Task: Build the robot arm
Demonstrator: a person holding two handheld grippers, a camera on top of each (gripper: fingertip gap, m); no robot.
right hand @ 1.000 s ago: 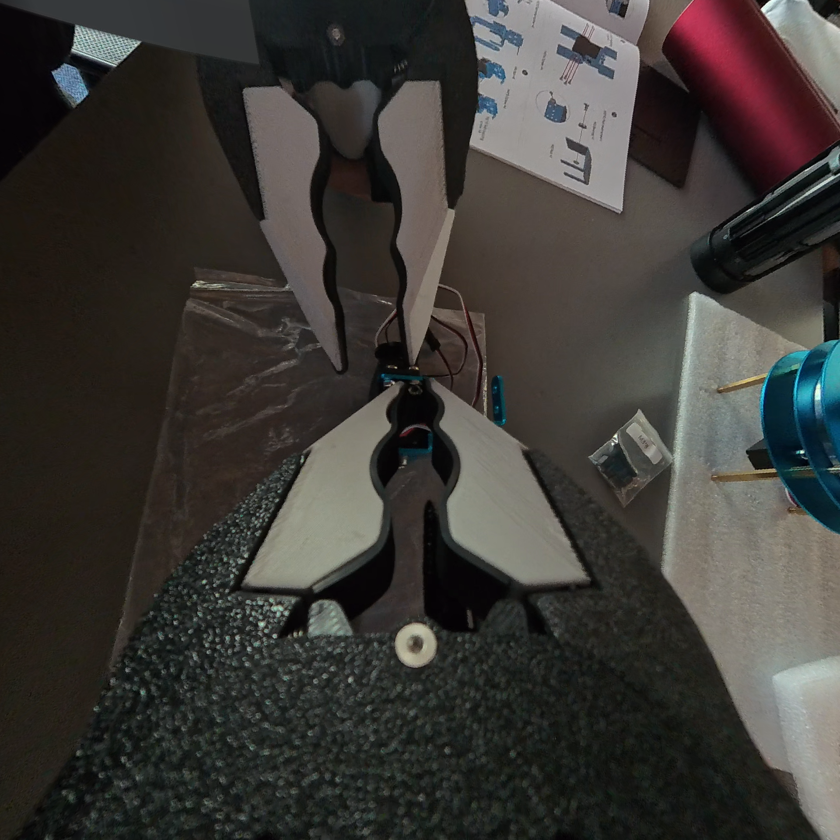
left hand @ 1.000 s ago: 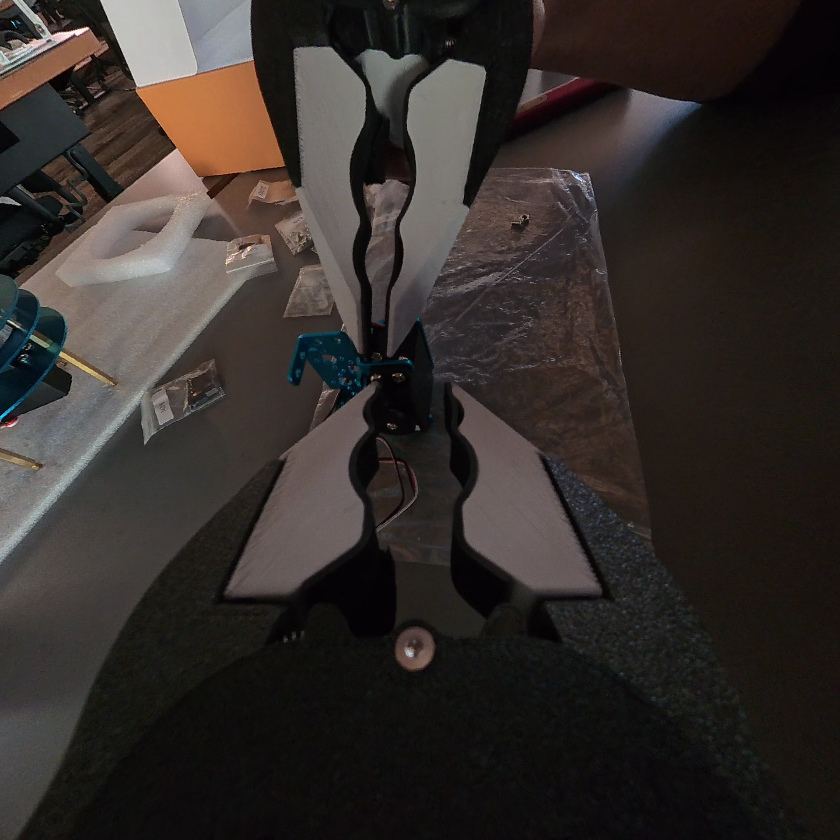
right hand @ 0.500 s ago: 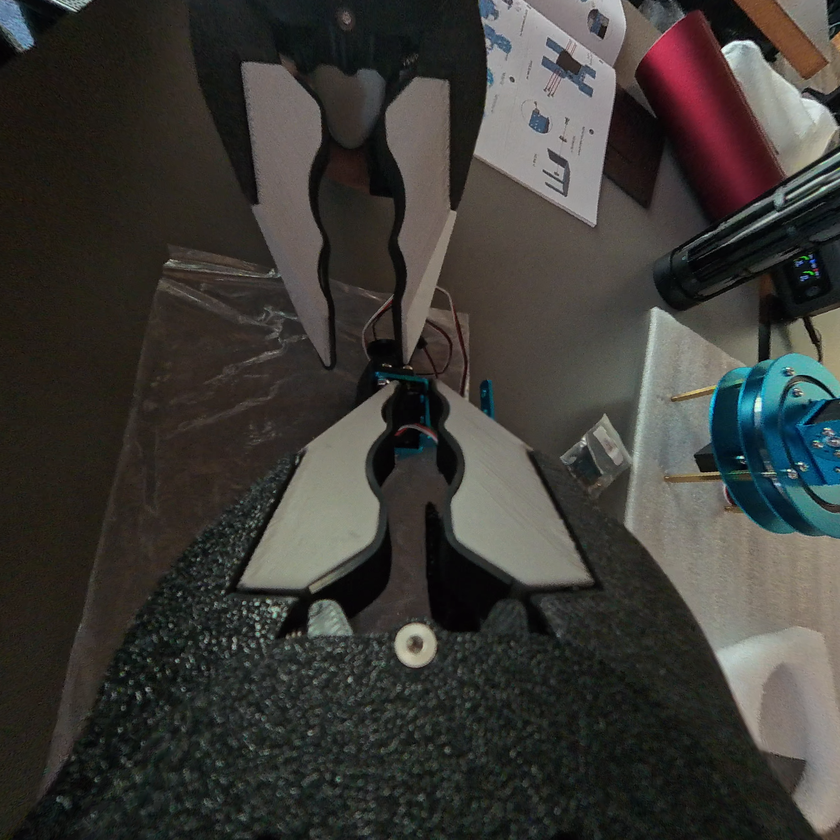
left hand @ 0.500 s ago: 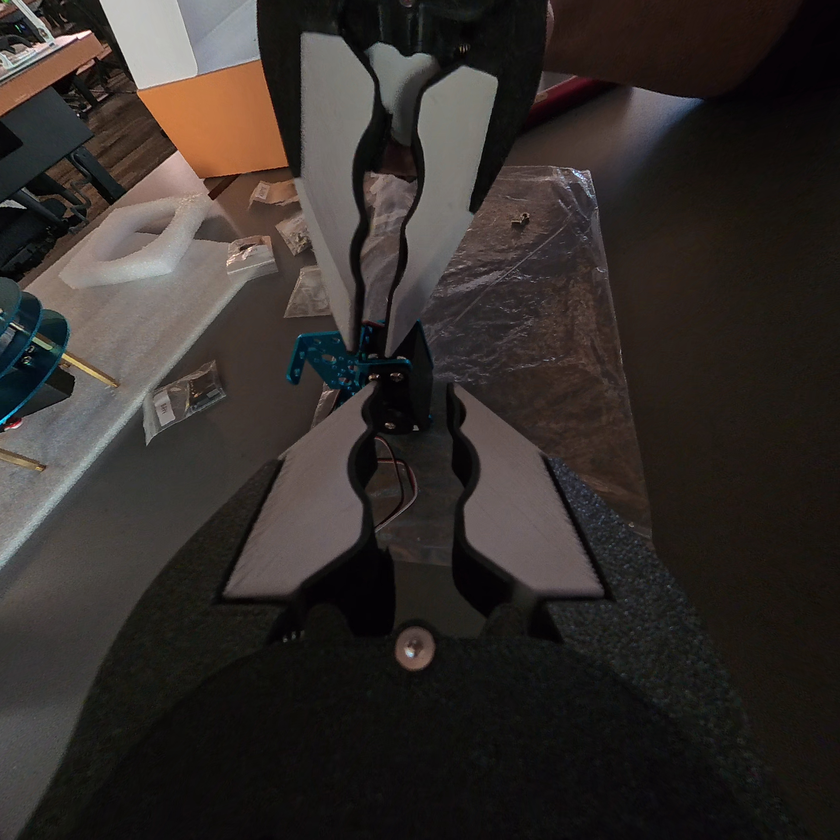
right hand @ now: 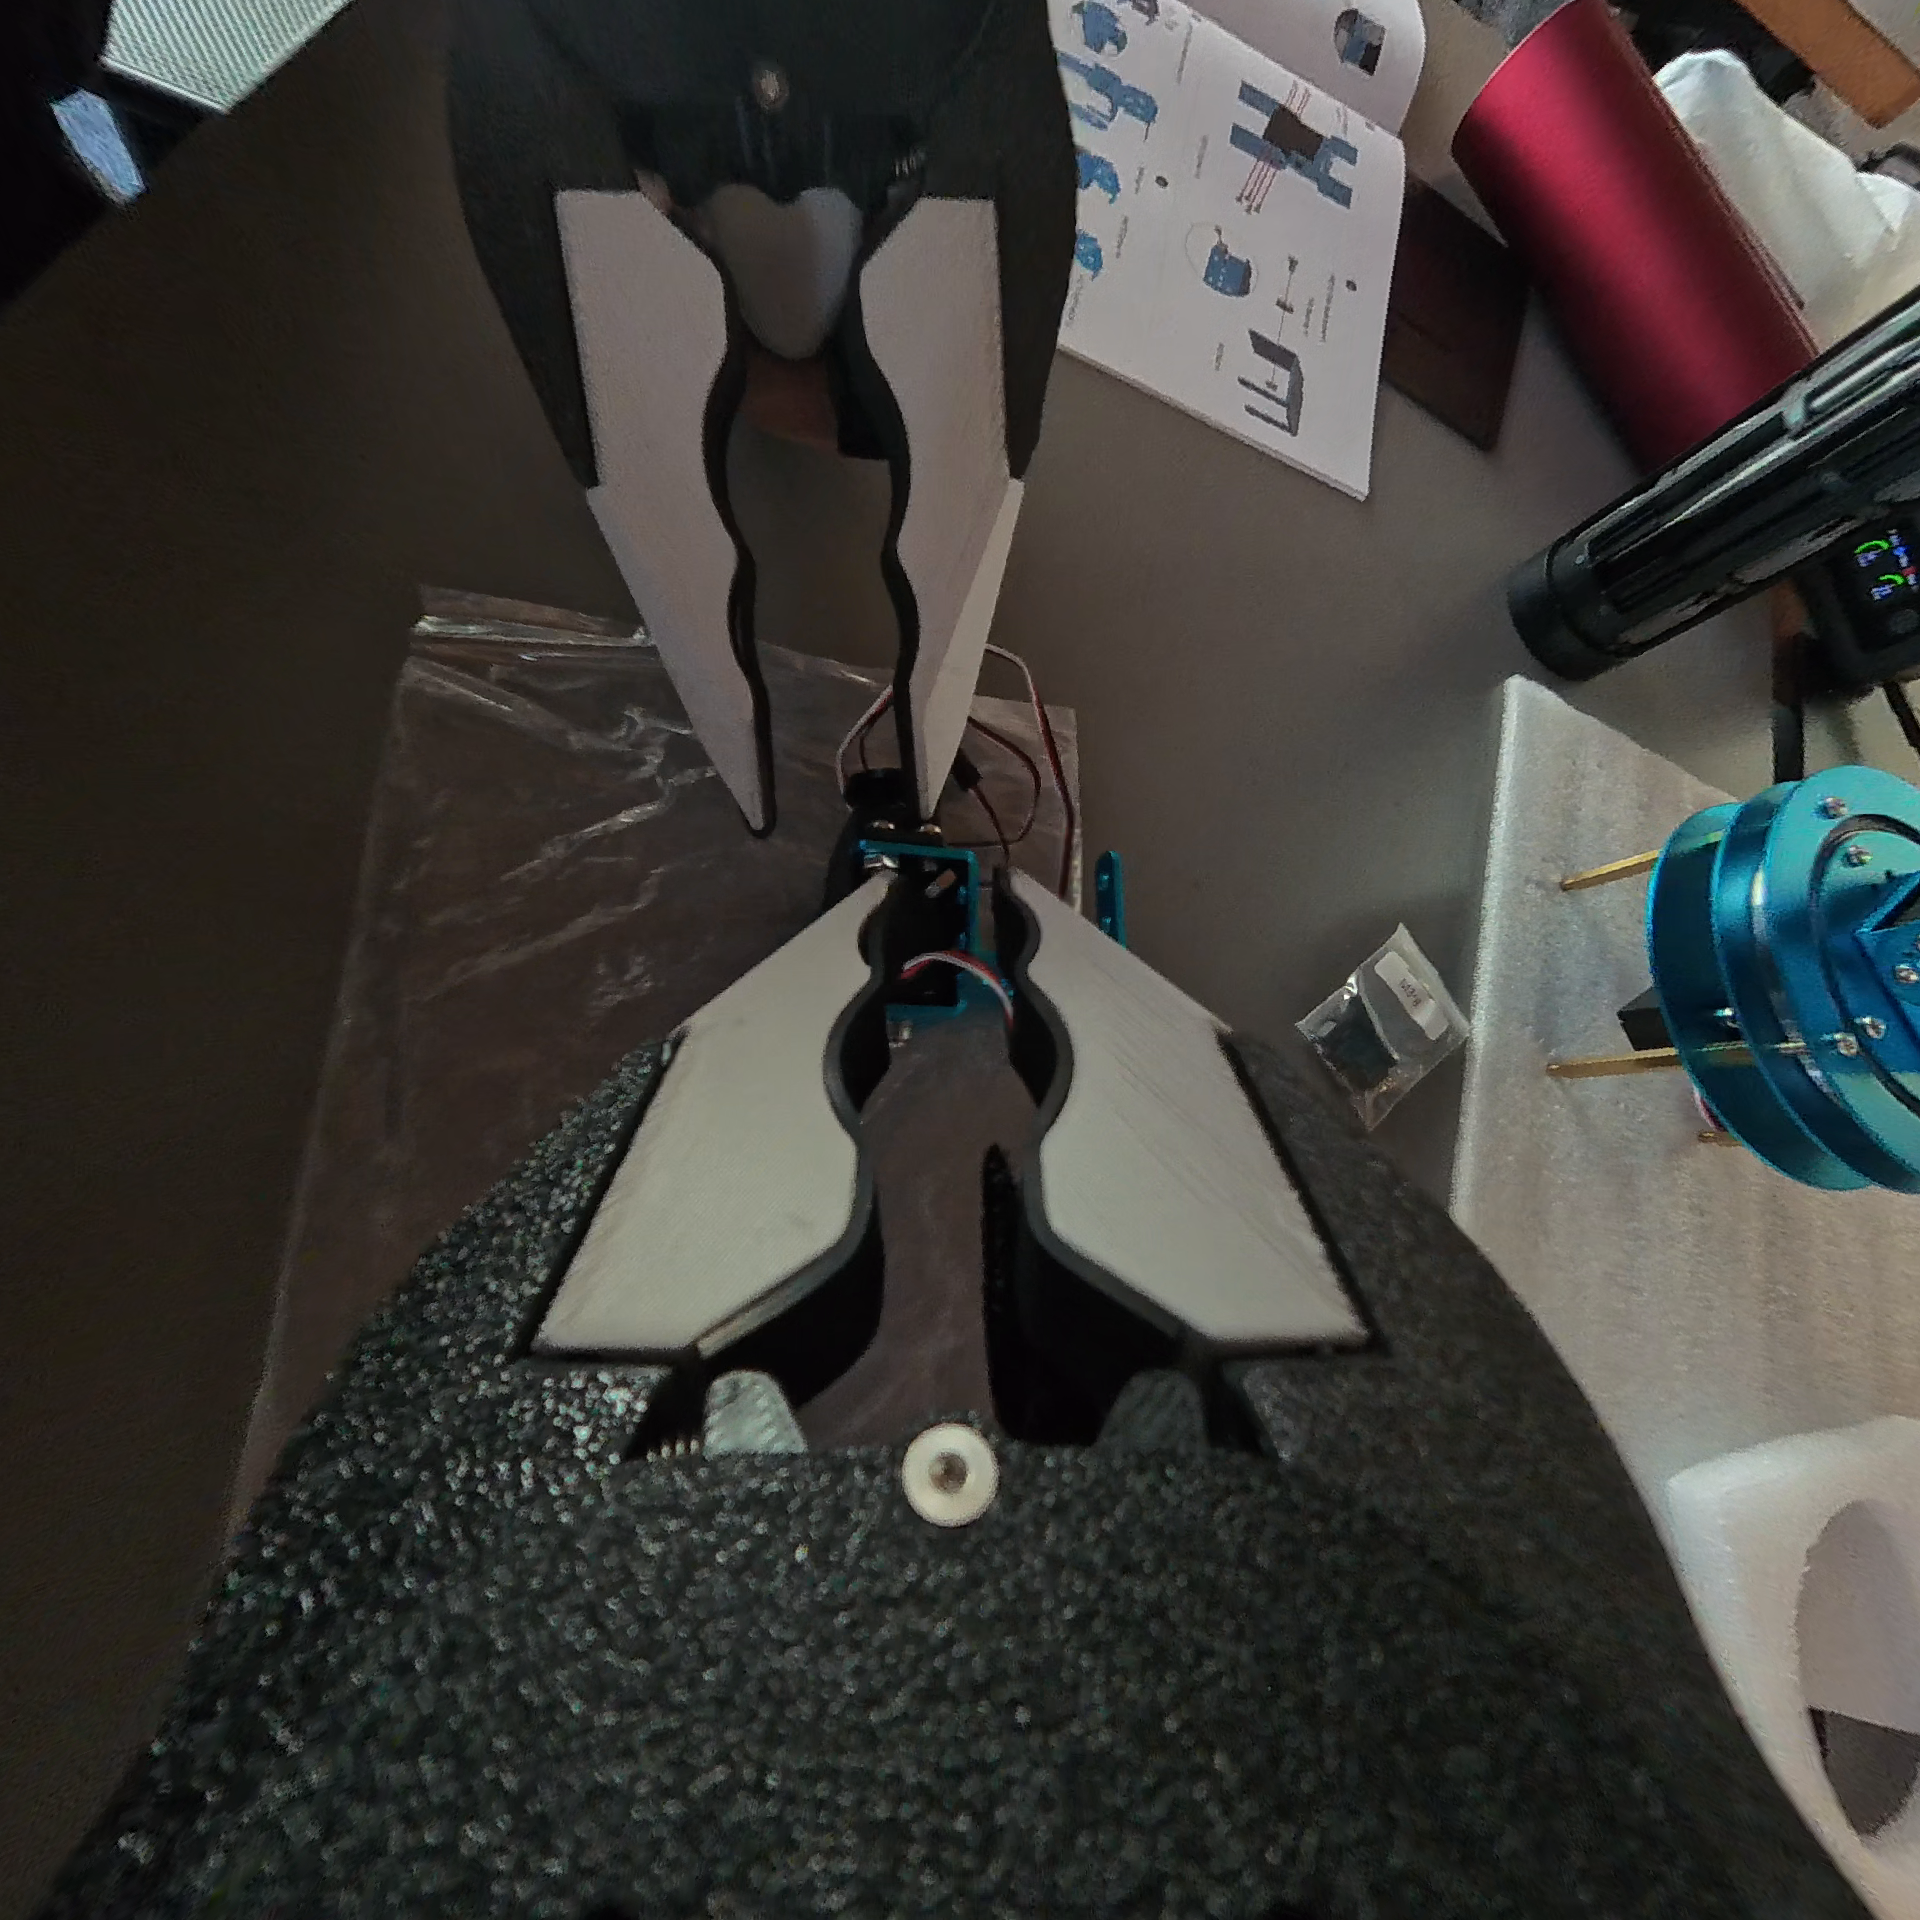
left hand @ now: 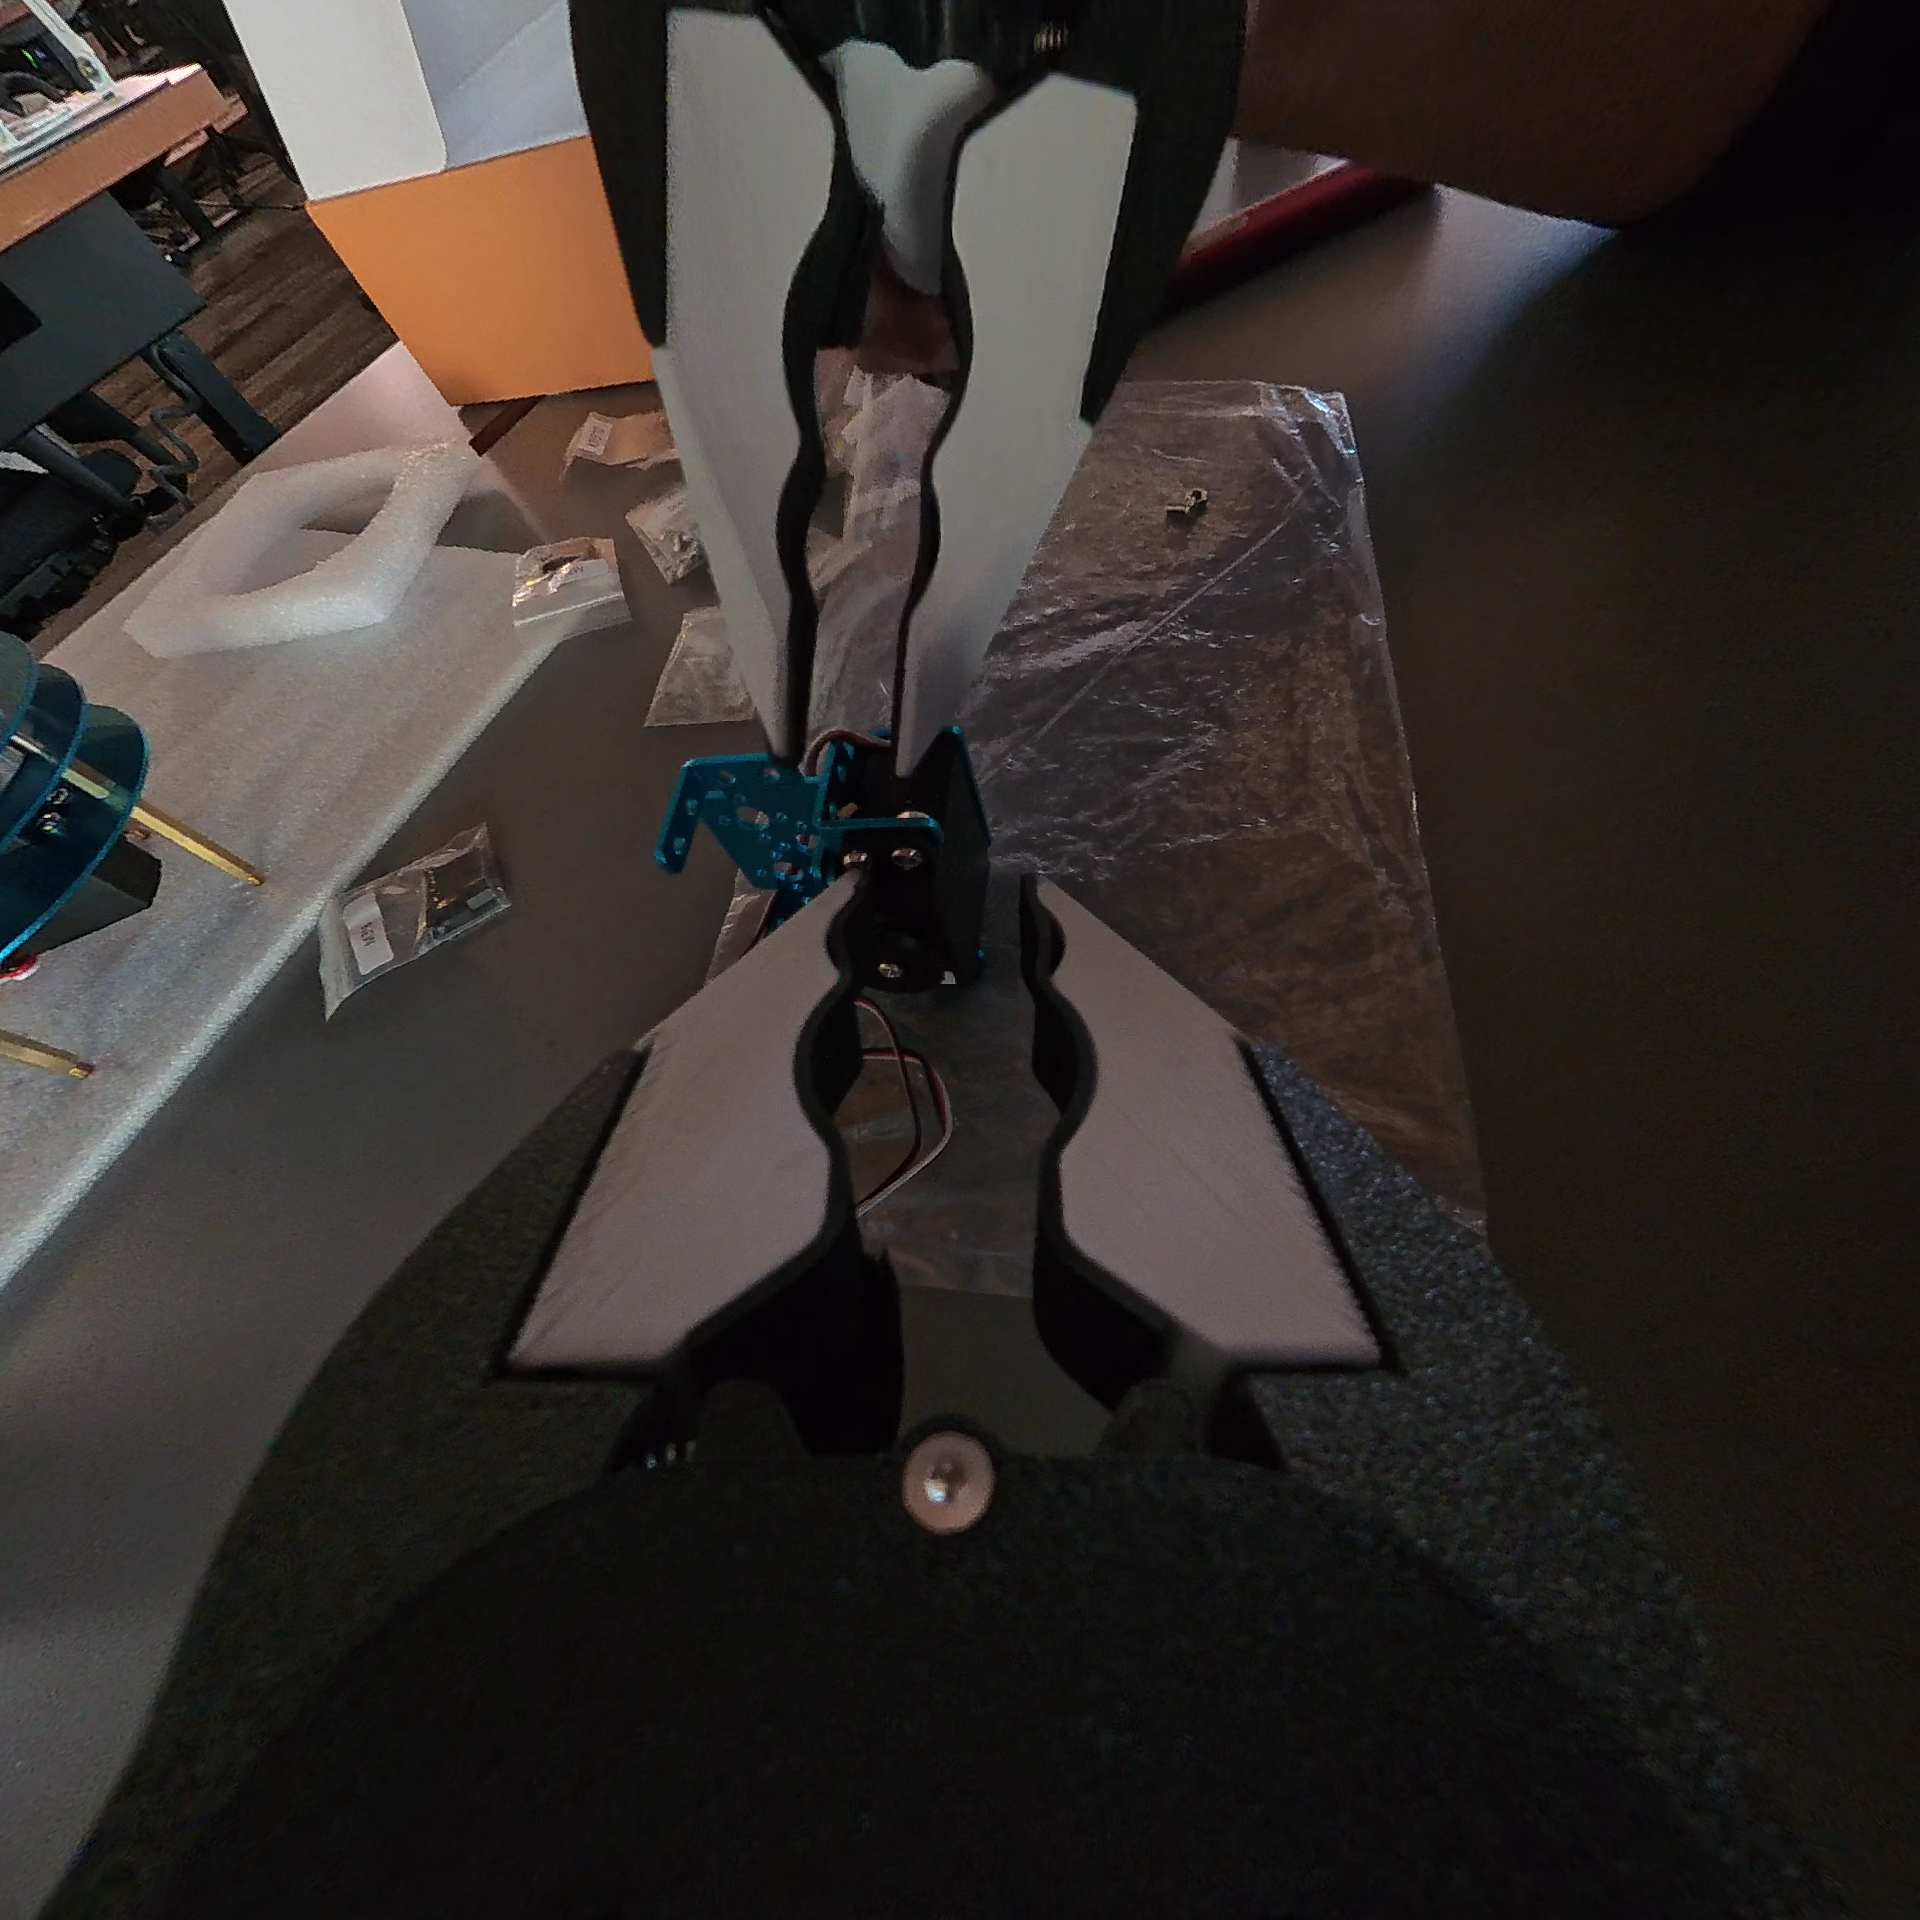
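Left gripper (left hand: 940,883), spread, meets right gripper (right hand: 940,878) from twelve o'clock, spread around the blue servo bracket (right hand: 920,925).

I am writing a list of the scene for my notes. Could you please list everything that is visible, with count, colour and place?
servo with bracket: one, black and blue, on the plastic sheet, between both grippers' tips
plastic sheet: one, clear, on the grey table
small parts bags: several, clear, left of the sheet
foam frame: one, white, far left
disc assembly: one, blue, right side
instruction booklet: one, white, open
cylinder: one, red
left gripper: open around the servo
right gripper: open
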